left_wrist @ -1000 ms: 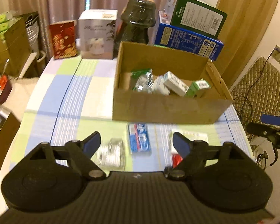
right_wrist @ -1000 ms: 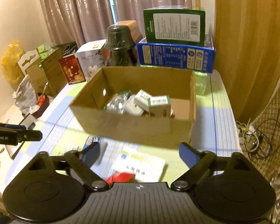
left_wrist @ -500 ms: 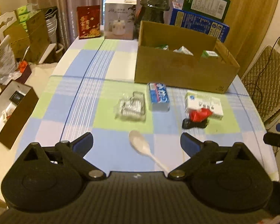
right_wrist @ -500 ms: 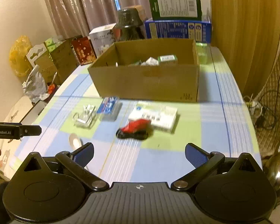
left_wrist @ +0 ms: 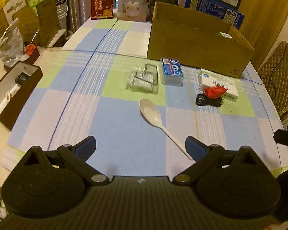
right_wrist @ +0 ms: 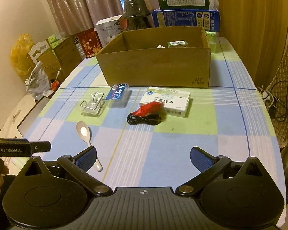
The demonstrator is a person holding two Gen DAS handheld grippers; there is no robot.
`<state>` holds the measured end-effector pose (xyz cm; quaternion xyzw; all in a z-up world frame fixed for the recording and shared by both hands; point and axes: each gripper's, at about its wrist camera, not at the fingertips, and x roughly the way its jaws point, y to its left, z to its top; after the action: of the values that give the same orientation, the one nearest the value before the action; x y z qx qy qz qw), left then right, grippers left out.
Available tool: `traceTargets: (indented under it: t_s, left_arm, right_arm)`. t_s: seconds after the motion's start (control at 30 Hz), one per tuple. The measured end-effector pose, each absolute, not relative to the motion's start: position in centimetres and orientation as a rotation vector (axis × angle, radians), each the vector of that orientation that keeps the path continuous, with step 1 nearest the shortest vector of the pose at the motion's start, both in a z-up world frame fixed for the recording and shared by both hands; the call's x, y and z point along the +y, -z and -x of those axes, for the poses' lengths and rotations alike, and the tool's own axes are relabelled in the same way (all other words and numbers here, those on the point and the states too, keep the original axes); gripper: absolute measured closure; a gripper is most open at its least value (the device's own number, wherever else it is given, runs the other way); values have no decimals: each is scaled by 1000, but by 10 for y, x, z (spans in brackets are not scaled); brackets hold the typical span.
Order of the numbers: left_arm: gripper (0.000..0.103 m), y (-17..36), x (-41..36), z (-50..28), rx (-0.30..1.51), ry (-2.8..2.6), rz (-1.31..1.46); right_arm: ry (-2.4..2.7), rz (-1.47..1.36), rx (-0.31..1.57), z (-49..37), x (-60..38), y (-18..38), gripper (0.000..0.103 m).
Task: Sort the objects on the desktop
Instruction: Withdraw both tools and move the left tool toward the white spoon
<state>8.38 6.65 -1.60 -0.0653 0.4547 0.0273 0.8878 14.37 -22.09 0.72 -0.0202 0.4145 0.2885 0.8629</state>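
Clear plastic on the clip pack (left_wrist: 143, 80) looks slippery — a pinch there could skid it into the blue box (left_wrist: 171, 71) touching it. Rightward, the spoon (left_wrist: 159, 122) lies flat and may be hard to pinch; the cable (right_wrist: 144, 117) could snag the white box (right_wrist: 166, 100). The carton (right_wrist: 155, 67) sits behind. Left gripper (left_wrist: 140, 148) and right gripper (right_wrist: 143, 158) gape wide, empty — touching nothing.

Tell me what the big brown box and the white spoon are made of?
The big brown box looks like plain cardboard: matte brown walls with thin folded edges. The white spoon seems to be smooth plastic or glazed ceramic; it is glossy, and the right wrist view shows a bright spot of light in its bowl. The pictures cannot settle which of the two it is.
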Motion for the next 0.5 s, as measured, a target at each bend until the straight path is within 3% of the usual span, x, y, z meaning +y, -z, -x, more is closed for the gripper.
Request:
traceTargets:
  t_s: [0.5]
  left_arm:
    - [7,34,56,-99,956,-62,122]
  right_arm:
    - [-603,89,875,-161,-218,5,2]
